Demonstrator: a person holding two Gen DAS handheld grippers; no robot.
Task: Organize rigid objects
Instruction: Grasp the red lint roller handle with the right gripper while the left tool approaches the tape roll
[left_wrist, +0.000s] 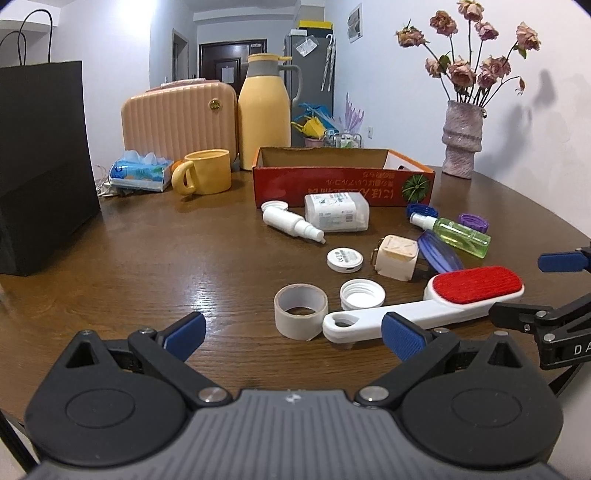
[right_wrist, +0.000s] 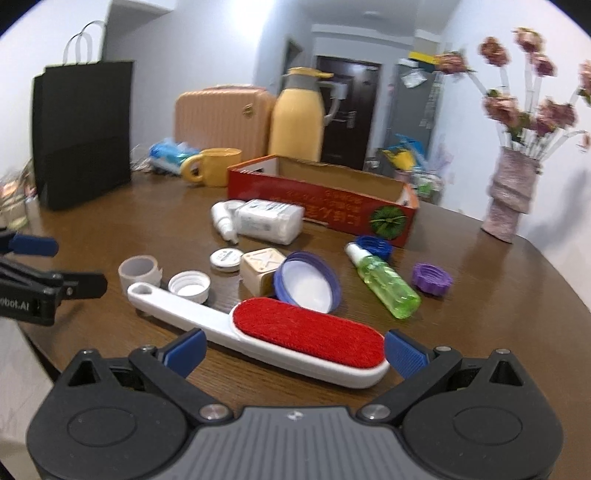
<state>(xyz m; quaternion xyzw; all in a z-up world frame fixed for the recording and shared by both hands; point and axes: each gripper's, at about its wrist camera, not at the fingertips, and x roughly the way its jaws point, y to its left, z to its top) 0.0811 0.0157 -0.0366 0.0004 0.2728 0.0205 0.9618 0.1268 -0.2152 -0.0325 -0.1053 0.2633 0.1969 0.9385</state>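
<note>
A white lint brush with a red pad lies flat on the brown table. Its head sits between the fingers of my open right gripper, with no contact visible. My left gripper is open, low over the table, just short of a tape roll and the brush handle. Loose beyond them lie a white cap, a round white tin, a beige cube, a blue lid, a green spray bottle, a white spray bottle and a white flat bottle. A red open box stands behind them.
A black paper bag stands at the left. A yellow mug, a tissue pack, a pink case and a yellow jug sit at the back. A vase of dried roses stands at the right. Purple and blue caps lie near the box.
</note>
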